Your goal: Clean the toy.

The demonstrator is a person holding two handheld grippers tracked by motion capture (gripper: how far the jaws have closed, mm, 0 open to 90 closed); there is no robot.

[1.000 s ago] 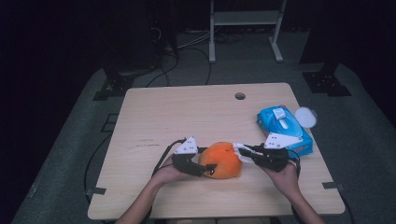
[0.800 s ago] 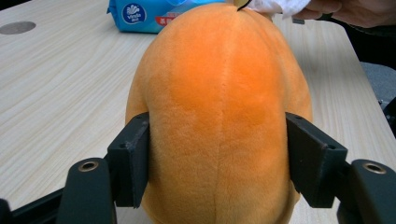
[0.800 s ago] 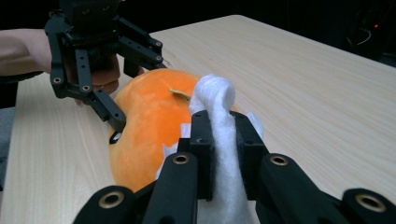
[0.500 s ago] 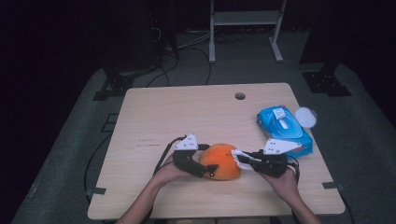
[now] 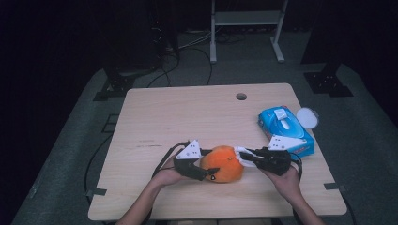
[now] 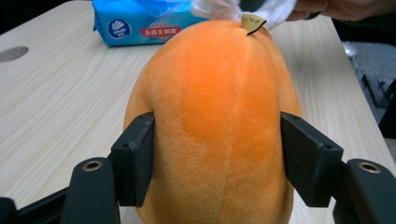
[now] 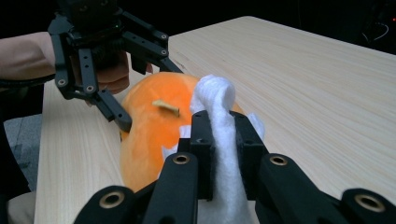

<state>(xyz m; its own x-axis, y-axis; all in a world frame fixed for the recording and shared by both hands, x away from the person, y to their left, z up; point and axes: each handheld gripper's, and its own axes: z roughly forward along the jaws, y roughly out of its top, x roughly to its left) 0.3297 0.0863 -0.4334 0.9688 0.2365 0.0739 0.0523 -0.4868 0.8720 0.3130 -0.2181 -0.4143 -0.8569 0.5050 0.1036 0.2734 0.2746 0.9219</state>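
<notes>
Left tool (image 6: 212,168), its jaws having just been closing, clamps the orange plush fruit (image 5: 224,163) across its flanks; the right tool (image 7: 219,140) is pinched shut on a white wipe (image 7: 219,116) laid against the fruit's stem end. The fruit lies at the table's (image 5: 187,112) six o'clock edge. I judge the wiping step is under way; next I must draw the wipe over the plush while my left grip holds it steady. At two o'clock sits a blue wipes pack (image 5: 285,129) with a white lid (image 5: 307,117) beside it, well apart. Nothing blocks the stroke.
</notes>
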